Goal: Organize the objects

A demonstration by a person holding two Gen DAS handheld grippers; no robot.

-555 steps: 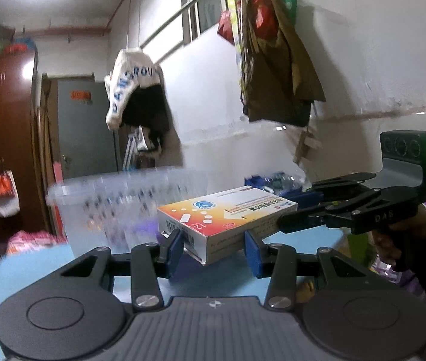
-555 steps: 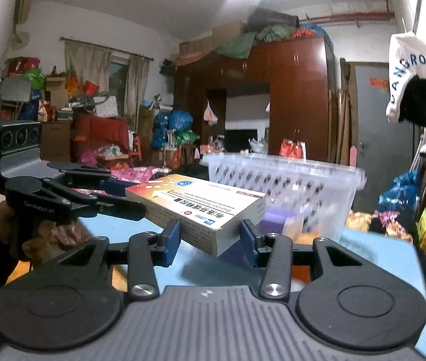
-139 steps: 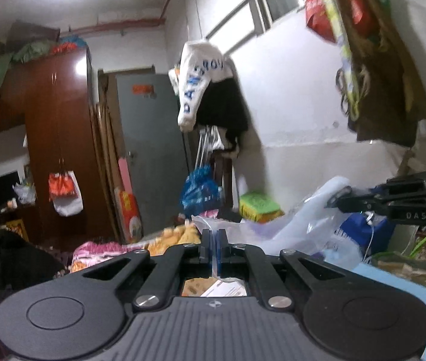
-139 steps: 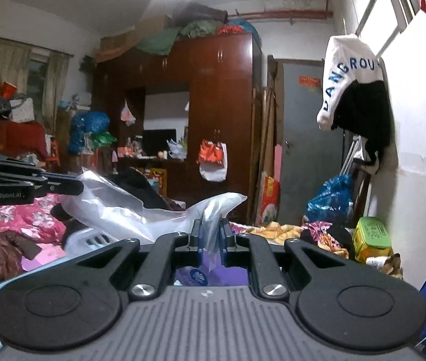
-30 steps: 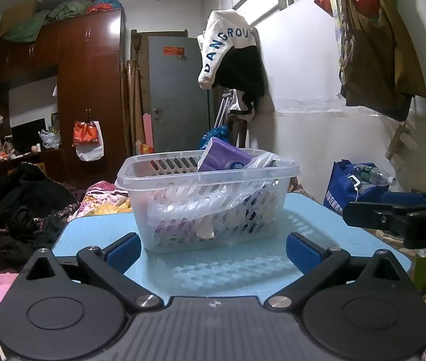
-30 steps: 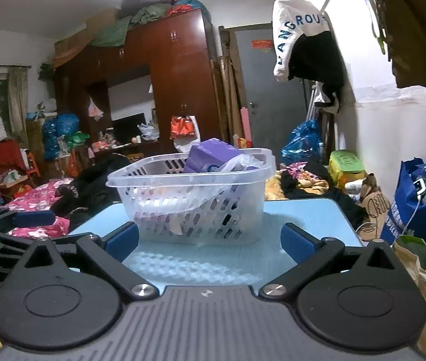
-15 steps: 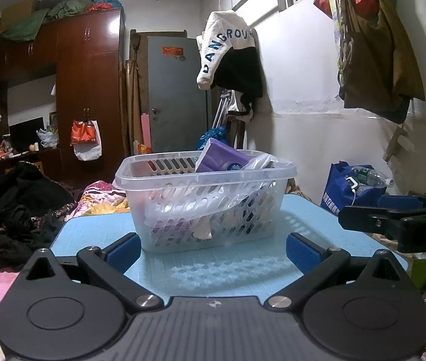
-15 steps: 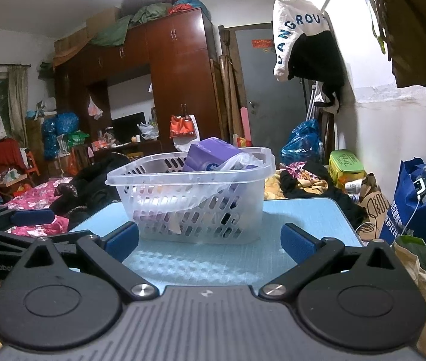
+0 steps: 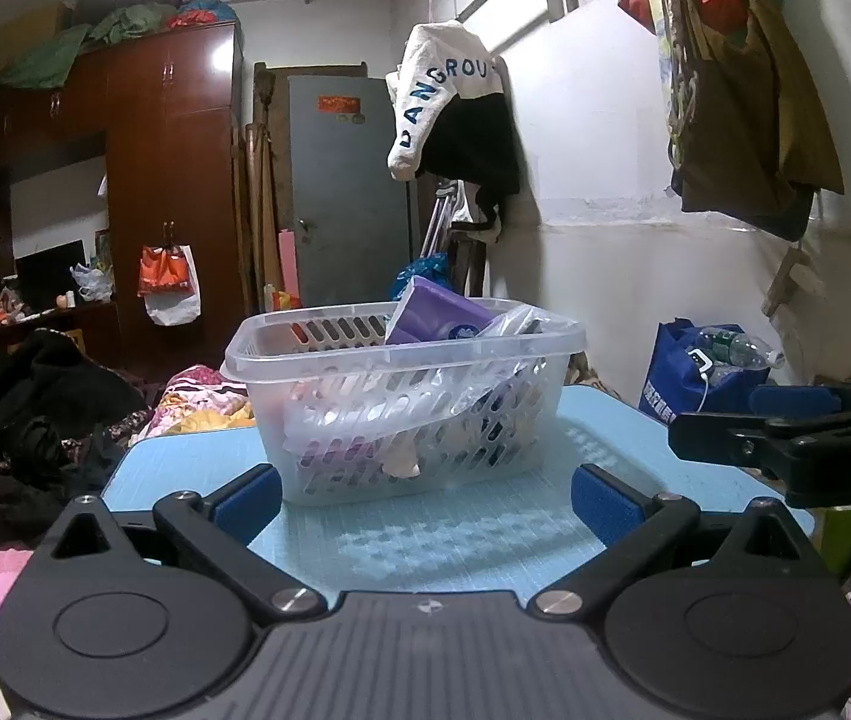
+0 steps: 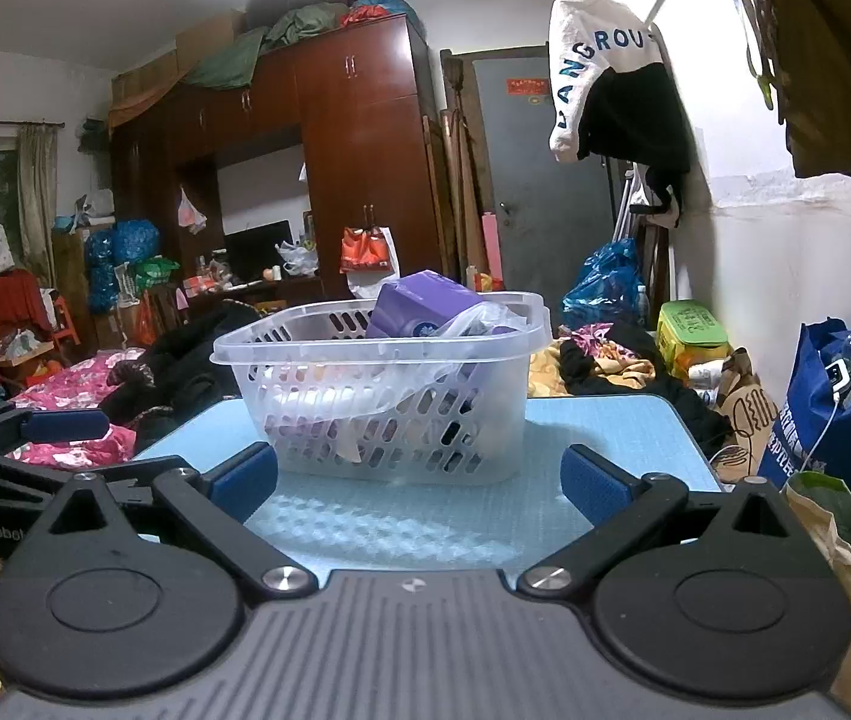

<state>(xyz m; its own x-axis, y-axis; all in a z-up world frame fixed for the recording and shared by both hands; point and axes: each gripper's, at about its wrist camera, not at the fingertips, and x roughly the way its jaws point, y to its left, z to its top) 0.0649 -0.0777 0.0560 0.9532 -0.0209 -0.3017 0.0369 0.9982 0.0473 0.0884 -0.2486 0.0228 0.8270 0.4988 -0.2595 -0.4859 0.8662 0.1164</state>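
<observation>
Filled basket on the blue table

The table point(image 9: 455, 540) carries the clear basket point(image 9: 401, 414) at its far middle, a purple pack point(image 9: 437, 324) poking out. The left gripper point(image 9: 422, 498) and right gripper point(image 10: 419, 480) hang near it, fingers spread wide, holding and touching nothing.

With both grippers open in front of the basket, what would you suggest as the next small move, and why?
Probably draw both back: the left gripper and right gripper are open and empty, and the purple pack and plastic bag already sit in the basket.

Basket point(image 9: 401, 420) on table point(image 9: 425, 540), pack point(image 9: 437, 324) and bag point(image 9: 365, 414) inside, wardrobe point(image 9: 167, 180) behind
</observation>
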